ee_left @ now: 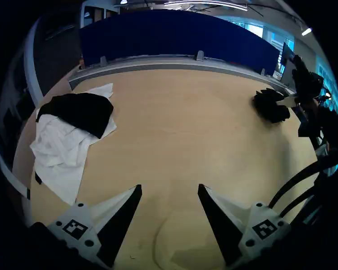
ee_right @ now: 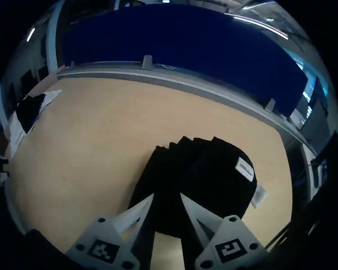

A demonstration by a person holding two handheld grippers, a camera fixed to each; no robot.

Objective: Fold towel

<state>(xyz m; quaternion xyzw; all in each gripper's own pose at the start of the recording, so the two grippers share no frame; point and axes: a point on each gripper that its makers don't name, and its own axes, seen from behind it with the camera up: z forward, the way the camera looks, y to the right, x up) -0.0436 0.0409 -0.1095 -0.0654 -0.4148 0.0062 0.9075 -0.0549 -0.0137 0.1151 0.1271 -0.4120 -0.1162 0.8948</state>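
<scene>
An office desk [ee_left: 182, 126] of pale wood runs back to a blue screen [ee_left: 178, 36] along its far edge, and the cloth work is split between its two ends. In the left gripper view, the left gripper [ee_left: 169, 191] hangs over bare wood with its jaws spread wide and nothing between them. At ten o'clock from it lies a loose heap, a crumpled white towel [ee_left: 61, 144] with a black towel [ee_left: 79, 110] draped over its far part. Well apart at two o'clock sits a dark stack [ee_left: 271, 105] near the desk's far corner. In the right gripper view, that stack of folded black towels [ee_right: 205, 180] lies right in front of the right gripper [ee_right: 166, 198]. A white tag [ee_right: 244, 169] shows on top at three o'clock. The jaws are drawn close together at the stack's near edge with black cloth showing in the narrow gap, but whether they actually pinch it cannot be told. The heap [ee_right: 27, 110] shows far off at nine o'clock. It looks as if the right side is tending the finished stack while the next towel waits in the heap. To do this well, the right jaws should leave the top layer flat and square with those under it, drawing straight back so no edge is dragged. The left gripper should reach to ten o'clock and take the black towel by one corner only, clear of the white one beneath
</scene>
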